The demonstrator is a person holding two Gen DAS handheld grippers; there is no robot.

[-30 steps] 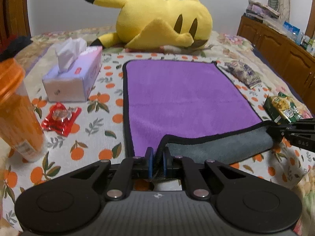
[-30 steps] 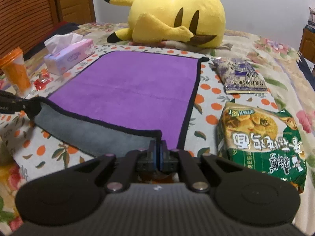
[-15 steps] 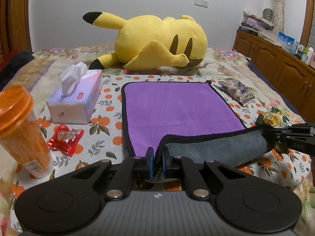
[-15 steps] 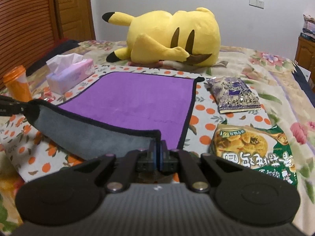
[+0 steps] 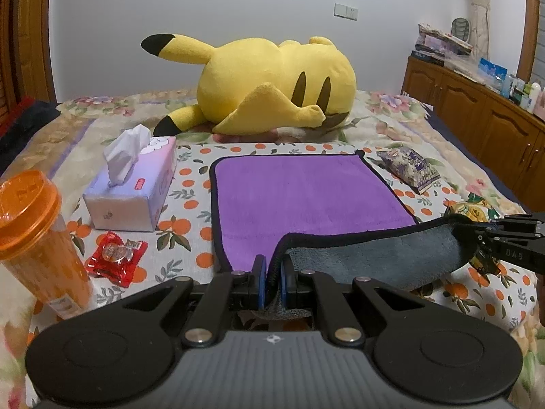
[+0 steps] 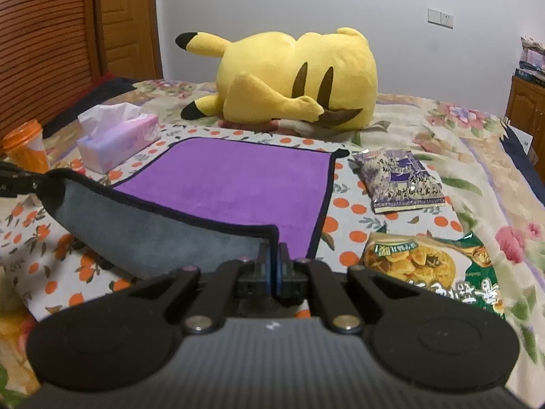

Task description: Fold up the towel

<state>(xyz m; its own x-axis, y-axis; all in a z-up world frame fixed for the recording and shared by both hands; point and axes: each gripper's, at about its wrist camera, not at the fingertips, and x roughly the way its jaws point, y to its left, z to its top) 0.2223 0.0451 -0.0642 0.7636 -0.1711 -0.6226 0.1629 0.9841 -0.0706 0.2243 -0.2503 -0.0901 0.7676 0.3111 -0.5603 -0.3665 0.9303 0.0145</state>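
A purple towel (image 5: 306,194) with a black hem and a grey underside lies on the orange-print cloth on the bed; it also shows in the right wrist view (image 6: 235,184). My left gripper (image 5: 272,272) is shut on its near left corner. My right gripper (image 6: 273,262) is shut on its near right corner. Both corners are lifted off the bed, and the near edge hangs between the grippers with the grey side (image 5: 374,259) facing me. The far half lies flat. The right gripper also shows at the right of the left wrist view (image 5: 477,238).
A yellow plush toy (image 5: 272,85) lies beyond the towel. A tissue box (image 5: 133,187), a red candy wrapper (image 5: 115,255) and an orange cup (image 5: 37,242) are on the left. A purple snack bag (image 6: 398,180) and a green snack bag (image 6: 432,266) are on the right. A wooden cabinet (image 5: 477,126) stands far right.
Both grippers have risen with the towel's near corners. The near edge has come further off the bed, and more of the room shows.
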